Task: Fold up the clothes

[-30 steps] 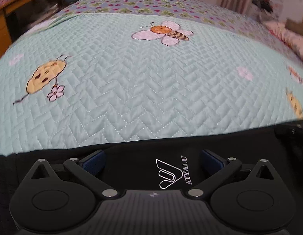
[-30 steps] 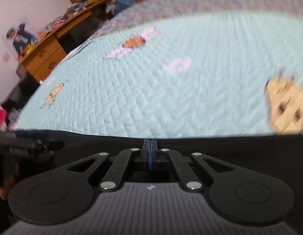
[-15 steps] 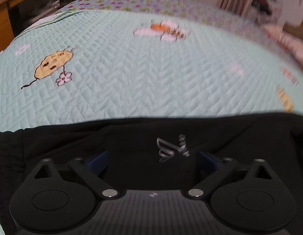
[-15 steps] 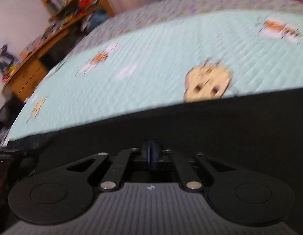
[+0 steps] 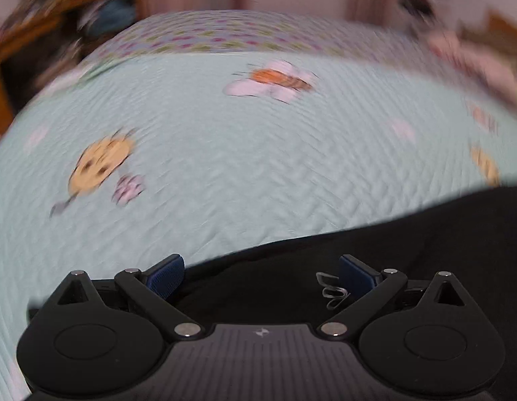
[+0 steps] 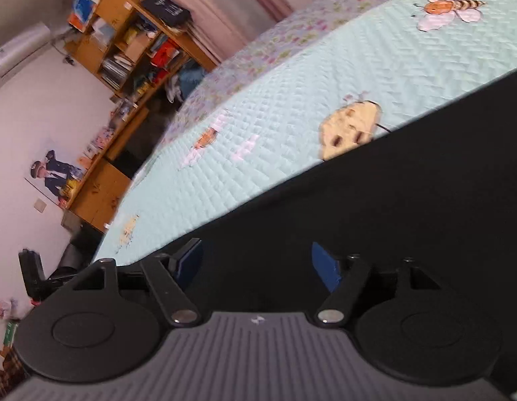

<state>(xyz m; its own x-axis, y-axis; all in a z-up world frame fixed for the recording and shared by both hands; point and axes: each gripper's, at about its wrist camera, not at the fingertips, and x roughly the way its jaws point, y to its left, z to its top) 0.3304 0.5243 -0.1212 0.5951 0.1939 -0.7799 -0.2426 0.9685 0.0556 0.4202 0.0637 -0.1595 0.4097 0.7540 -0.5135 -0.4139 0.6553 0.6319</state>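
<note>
Because the black garment lies flat along the near edge of the bed, both grippers sit low over it, with no fabric caught in either. The left gripper has its jaws opening to a wide spread, blue pads clear of the cloth, and a pale printed logo shows just beside its right pad. The right gripper is rolled to one side and its jaws are opening too, the dark cloth running beneath the gap, which reads as a release made to let a fold settle. Beyond the garment's edge the mint quilted bedspread stretches away, carrying a yellow embroidered bug and, farther off, a bee. A cluttered wooden shelf stands against the far wall.
</note>
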